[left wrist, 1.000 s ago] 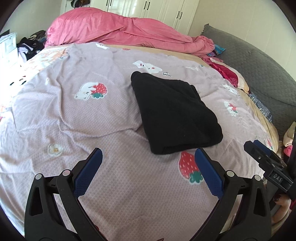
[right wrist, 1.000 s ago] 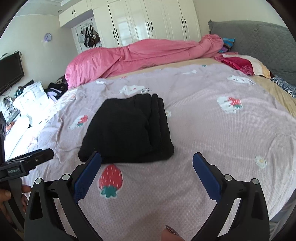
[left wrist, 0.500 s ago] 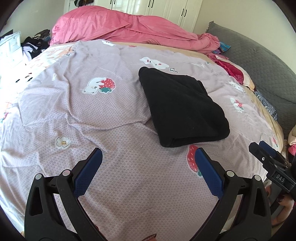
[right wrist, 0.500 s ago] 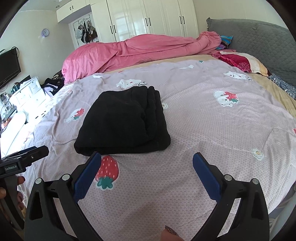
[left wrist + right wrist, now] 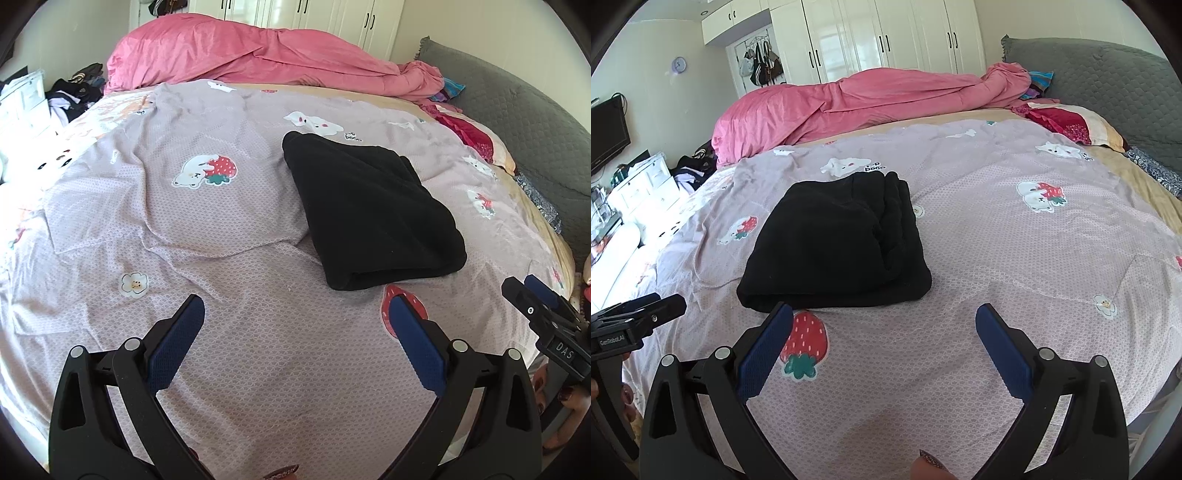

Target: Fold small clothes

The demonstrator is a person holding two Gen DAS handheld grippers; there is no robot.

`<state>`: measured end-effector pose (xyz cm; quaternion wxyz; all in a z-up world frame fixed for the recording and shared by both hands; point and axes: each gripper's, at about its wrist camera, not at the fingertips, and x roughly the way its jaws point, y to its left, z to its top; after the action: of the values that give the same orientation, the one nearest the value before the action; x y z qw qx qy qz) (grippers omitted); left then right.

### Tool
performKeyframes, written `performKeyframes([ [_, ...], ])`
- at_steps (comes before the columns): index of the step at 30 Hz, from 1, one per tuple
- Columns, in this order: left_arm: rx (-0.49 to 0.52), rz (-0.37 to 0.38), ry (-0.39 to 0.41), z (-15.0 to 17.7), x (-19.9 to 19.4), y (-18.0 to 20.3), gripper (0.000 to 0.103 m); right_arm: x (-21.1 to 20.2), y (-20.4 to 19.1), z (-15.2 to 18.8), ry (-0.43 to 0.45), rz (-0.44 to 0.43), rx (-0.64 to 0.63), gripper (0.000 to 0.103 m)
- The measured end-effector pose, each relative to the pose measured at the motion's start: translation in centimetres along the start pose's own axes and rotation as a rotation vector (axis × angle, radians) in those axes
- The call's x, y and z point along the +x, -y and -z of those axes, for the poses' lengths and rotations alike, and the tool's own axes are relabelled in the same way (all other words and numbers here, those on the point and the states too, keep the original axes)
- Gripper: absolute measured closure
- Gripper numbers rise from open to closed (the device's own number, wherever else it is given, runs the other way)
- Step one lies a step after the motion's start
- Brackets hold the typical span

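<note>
A black garment (image 5: pixel 373 214) lies folded into a thick rectangle on the lilac printed bedspread (image 5: pixel 229 206). In the right wrist view the same black garment (image 5: pixel 838 247) sits just beyond the fingers, stacked layers showing on its right side. My left gripper (image 5: pixel 295 310) hovers open over bare bedspread, the garment ahead and to its right. My right gripper (image 5: pixel 884 317) is open too, nothing between its blue pads, its left fingertip close to the garment's near edge. Each gripper shows at the edge of the other's view.
A pink duvet (image 5: pixel 871 96) is heaped along the far side of the bed. A grey headboard (image 5: pixel 1108 74) and a red pillow (image 5: pixel 1067 123) lie to the right. White drawers and clothes (image 5: pixel 646 181) stand off the left edge. White wardrobes (image 5: pixel 886 37) line the back wall.
Both grippers have drawn back from the folded garment, which now sits farther off in each view. Both stay open; the garment has not moved on the bed.
</note>
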<state>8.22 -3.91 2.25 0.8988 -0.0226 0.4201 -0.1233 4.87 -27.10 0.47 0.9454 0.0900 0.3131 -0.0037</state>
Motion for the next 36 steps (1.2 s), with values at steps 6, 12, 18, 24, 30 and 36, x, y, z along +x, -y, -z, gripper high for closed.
performKeyframes([
  [6,-0.002,-0.021,-0.005,0.07,0.08,-0.08,0.009,0.17,0.00,0.06,-0.014,-0.002,-0.005,0.004],
  [12,-0.004,-0.018,-0.010,0.00,0.14,-0.18,0.009,0.24,-0.15,0.10,-0.015,-0.001,-0.007,0.004],
  [18,0.004,-0.022,-0.007,-0.07,0.06,-0.11,0.009,0.26,-0.28,0.08,-0.012,0.004,-0.012,0.004],
  [24,0.012,-0.024,-0.001,-0.07,0.05,-0.01,0.009,0.24,-0.28,0.08,-0.015,0.008,-0.013,0.004],
  [30,0.008,-0.025,-0.002,-0.08,0.13,-0.03,0.009,0.23,-0.30,0.13,-0.017,0.010,-0.014,0.004],
  [36,0.005,-0.037,-0.004,0.06,0.21,-0.12,0.009,0.39,-0.19,0.19,-0.022,0.014,-0.014,0.004],
])
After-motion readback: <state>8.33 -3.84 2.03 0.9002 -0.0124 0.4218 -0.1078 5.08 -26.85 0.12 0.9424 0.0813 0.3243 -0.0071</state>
